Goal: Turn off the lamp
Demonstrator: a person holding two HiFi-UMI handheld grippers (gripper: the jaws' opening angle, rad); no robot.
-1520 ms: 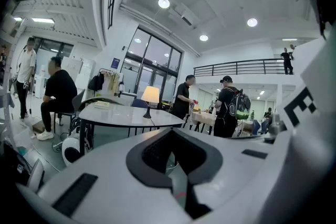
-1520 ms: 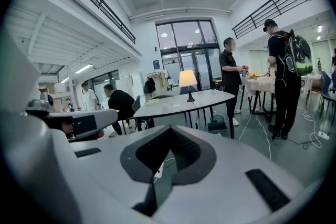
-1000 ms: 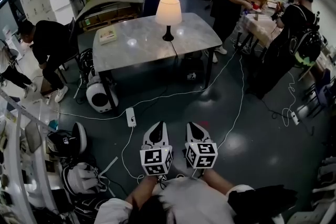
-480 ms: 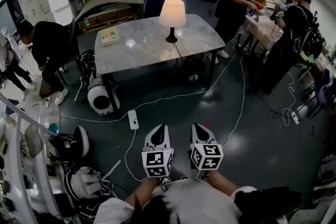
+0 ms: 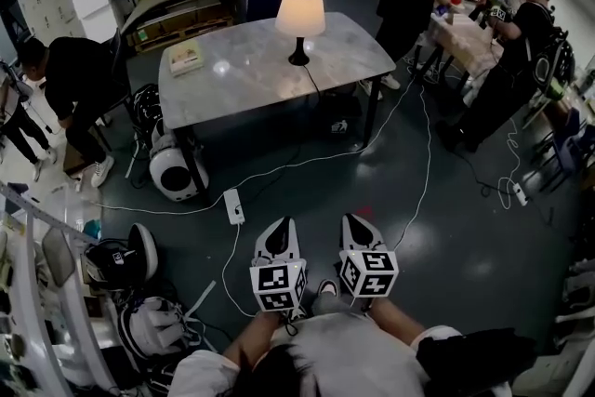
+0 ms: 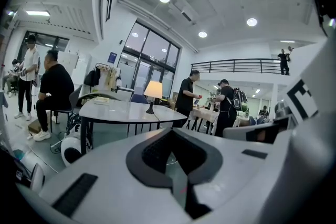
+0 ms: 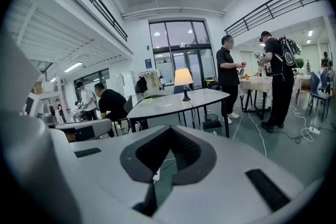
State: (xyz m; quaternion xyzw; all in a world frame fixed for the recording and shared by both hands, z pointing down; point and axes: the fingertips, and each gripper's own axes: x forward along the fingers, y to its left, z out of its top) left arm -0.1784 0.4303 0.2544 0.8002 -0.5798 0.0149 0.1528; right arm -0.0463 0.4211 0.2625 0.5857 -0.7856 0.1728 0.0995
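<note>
1. Lamp (image 5: 299, 21), head view: it stands lit on the far half of the grey worktop (image 5: 244, 77), with a book (image 5: 186, 59) near the worktop's left corner. The left gripper (image 5: 277, 230) and right gripper (image 5: 359, 226) are held side by side close to the person's body, well apart from the lamp. A power strip (image 5: 232, 205) and white cables (image 5: 307, 161) lie across the floor (image 5: 446, 246) in between. Walking up could catch a foot on these cables. A tug on the lamp's own cord, which drops off the worktop's front edge, could pull the lamp over.

2. Left gripper view: the lamp (image 6: 153, 93) shows small beyond the left gripper (image 6: 176, 176), whose fingers are closed on nothing. The switch cannot be made out from here, so a wrong guess at its place could mean prodding the shade or stem.

3. Right gripper view: the lamp (image 7: 183, 80) sits at the back of the worktop (image 7: 173, 103), with people (image 7: 229, 78) standing just to its right. The right gripper (image 7: 159, 178) also has its fingers together and empty. Closed fingers can press a button, but a push set high on the light stem would likely tip the lamp, and a wide reach risks brushing the bystanders.
</note>
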